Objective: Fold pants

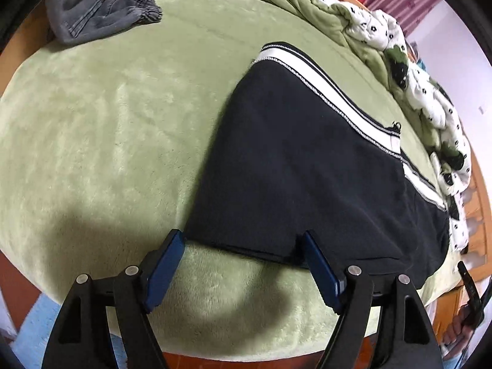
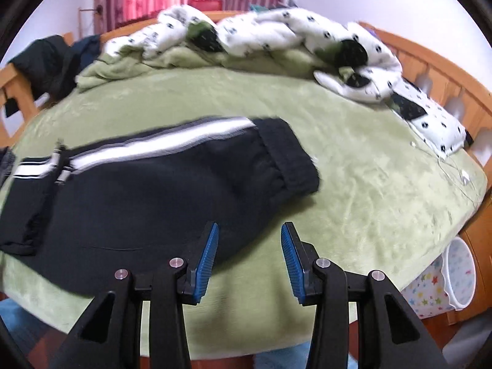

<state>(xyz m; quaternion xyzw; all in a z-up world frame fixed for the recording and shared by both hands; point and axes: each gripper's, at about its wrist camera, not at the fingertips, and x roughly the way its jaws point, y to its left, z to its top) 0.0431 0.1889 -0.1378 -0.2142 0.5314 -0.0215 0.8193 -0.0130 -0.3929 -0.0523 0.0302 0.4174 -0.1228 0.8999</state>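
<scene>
Black pants (image 1: 307,166) with a white side stripe lie flat on the green bed cover (image 1: 107,138), folded lengthwise. In the right wrist view the pants (image 2: 147,196) run from the left edge to the elastic waistband (image 2: 289,156) at centre. My left gripper (image 1: 243,240) is open, its blue fingers straddling the near edge of the leg end, holding nothing. My right gripper (image 2: 249,230) is open and empty; its left finger (image 2: 207,258) overlaps the pants' near edge and its right finger is over bare cover.
A grey garment (image 1: 98,12) lies at the far left of the bed. A bunched white-and-green blanket (image 2: 276,37) lies along the far side by the wooden bed frame (image 2: 455,73). A star-patterned basket (image 2: 442,279) stands on the floor at right.
</scene>
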